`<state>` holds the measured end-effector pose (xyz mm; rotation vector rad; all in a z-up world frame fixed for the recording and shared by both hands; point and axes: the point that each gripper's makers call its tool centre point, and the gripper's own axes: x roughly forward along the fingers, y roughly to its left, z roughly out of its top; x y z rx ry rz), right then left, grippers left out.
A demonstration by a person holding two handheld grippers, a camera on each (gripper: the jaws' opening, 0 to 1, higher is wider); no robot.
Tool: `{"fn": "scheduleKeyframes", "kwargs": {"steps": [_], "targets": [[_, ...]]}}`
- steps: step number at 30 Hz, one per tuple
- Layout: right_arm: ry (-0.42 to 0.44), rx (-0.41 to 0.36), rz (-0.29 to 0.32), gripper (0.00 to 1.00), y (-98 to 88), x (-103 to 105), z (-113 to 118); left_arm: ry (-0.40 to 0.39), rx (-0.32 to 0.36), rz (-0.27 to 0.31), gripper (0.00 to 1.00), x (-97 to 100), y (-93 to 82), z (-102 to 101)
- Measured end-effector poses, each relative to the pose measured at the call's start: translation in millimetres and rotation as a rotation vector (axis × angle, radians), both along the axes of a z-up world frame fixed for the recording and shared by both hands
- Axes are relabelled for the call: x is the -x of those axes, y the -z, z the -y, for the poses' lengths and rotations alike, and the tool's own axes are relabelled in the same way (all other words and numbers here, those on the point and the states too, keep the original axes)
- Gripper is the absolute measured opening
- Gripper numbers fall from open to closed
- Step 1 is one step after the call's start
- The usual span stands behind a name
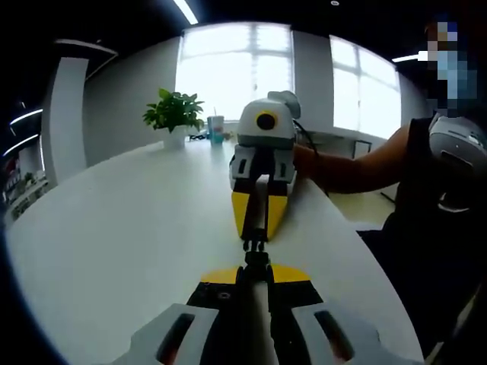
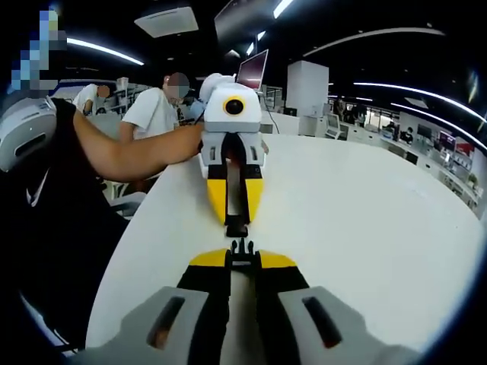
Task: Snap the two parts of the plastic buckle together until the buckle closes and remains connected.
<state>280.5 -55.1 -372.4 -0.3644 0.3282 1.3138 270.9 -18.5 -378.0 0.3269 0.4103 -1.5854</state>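
Note:
My left gripper (image 1: 256, 274) is shut on one black buckle part (image 1: 257, 261), which sticks out past its yellow tips. Facing it, my right gripper (image 1: 259, 230) is shut on the other black buckle part (image 1: 254, 243). The two parts meet end to end just above the white table (image 1: 137, 228). In the right gripper view, the right gripper (image 2: 242, 260) grips the pronged part (image 2: 241, 246). Opposite it, the left gripper (image 2: 237, 217) holds the socket part (image 2: 237, 226). There, a thin gap shows between prongs and socket.
A potted plant (image 1: 174, 115) and a cup (image 1: 216, 128) stand at the table's far end. A person's arm (image 1: 358, 167) reaches in along the right table edge. Other people (image 2: 156, 106) sit beyond the table, near a monitor (image 2: 253, 70).

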Motion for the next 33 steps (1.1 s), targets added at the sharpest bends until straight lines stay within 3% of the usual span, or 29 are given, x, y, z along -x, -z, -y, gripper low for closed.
{"fn": "scheduleKeyframes", "kwargs": {"steps": [33], "targets": [[-0.012,0.001,0.006,0.10,-0.2,1.4,-3.1,-0.001,0.003,-0.007,0.11,-1.7,0.6,3.1]]}}
